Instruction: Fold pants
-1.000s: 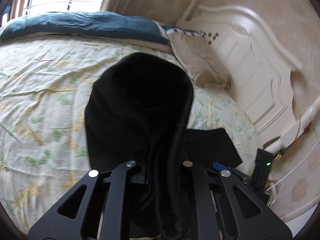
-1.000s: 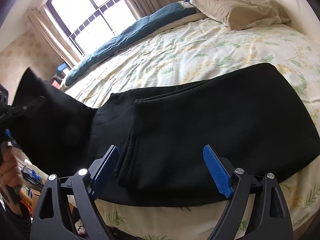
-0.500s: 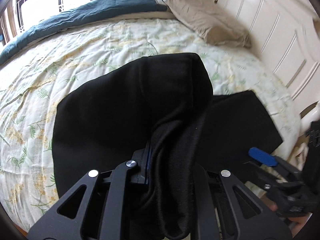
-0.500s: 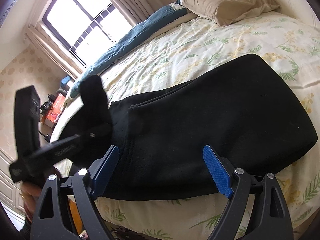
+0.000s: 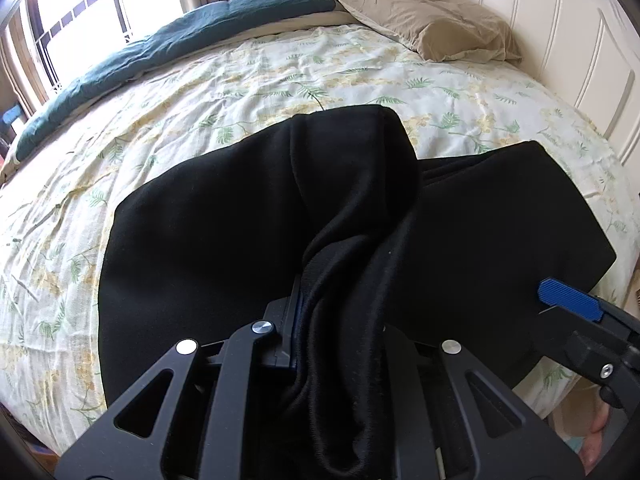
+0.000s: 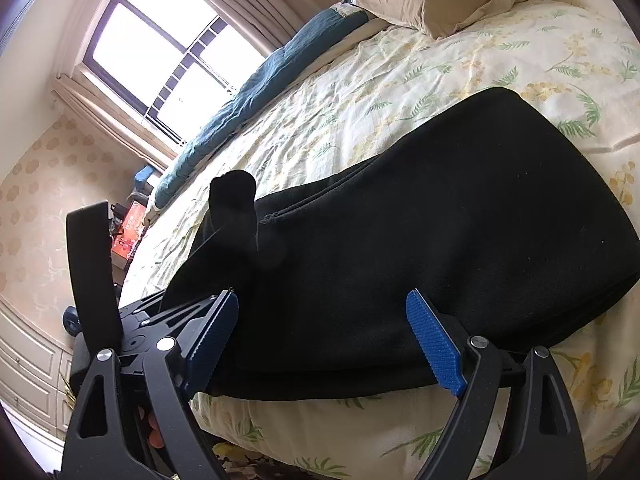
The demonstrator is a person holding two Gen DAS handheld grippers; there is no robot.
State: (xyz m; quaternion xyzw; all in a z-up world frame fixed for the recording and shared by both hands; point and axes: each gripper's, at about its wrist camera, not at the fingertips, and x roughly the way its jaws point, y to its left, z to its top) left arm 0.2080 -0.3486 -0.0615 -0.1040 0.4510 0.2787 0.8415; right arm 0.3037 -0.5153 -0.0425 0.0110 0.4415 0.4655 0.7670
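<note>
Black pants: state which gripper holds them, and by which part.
The left gripper is clamped on a bunched end of the black pants, lifted off the bed. The right gripper is open, holding nothing.

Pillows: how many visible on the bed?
1. A tan pillow lies at the head of the bed, against the white headboard and next to the rolled teal blanket. Another may be hidden behind it, where a patterned edge shows.

I count one pair of black pants (image 5: 224,240), two grippers, left (image 5: 340,320) and right (image 6: 324,344), one tan pillow (image 5: 432,20), one blue blanket (image 5: 160,52) and one window (image 6: 160,48).
</note>
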